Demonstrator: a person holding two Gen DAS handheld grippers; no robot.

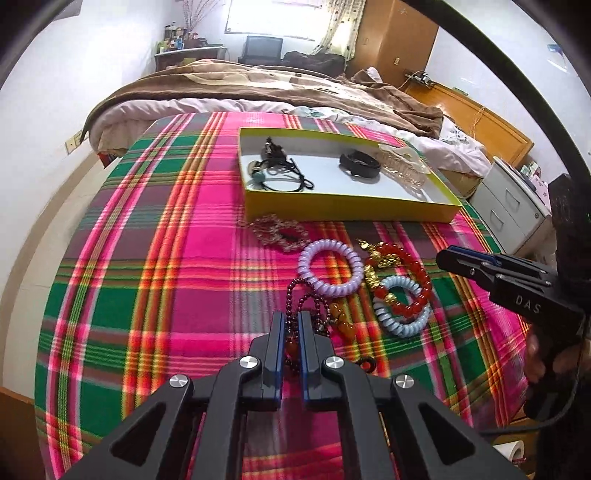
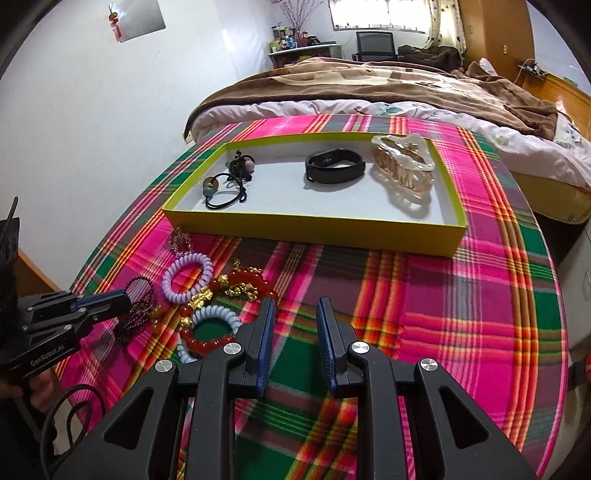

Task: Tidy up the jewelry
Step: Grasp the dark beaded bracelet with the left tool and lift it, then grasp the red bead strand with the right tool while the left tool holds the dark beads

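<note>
The left gripper (image 1: 291, 334) had its jaws pinched shut on the dark garnet bead strand (image 1: 297, 295); lifting slowly would keep it from snagging the lilac coil hair tie (image 1: 330, 267) just beside it, while the right gripper (image 2: 295, 317) hung part-open and empty.

Plaid cloth (image 2: 424, 295), brown blanket (image 2: 369, 88) — wooden wardrobe (image 1: 399, 40), window (image 2: 373, 13)

On cloth (image 2: 424, 314): tray (image 2: 314, 229) far, holding ties (image 2: 229, 184) left, watch (image 2: 334, 166) middle, clip (image 2: 402, 166) right; bracelets (image 2: 221, 295) near-left.

Home bedroom: unmade bed (image 2: 388, 92) w/ brown blanket, wardrobe (image 1: 395, 40), curtained window (image 2: 384, 14).
</note>
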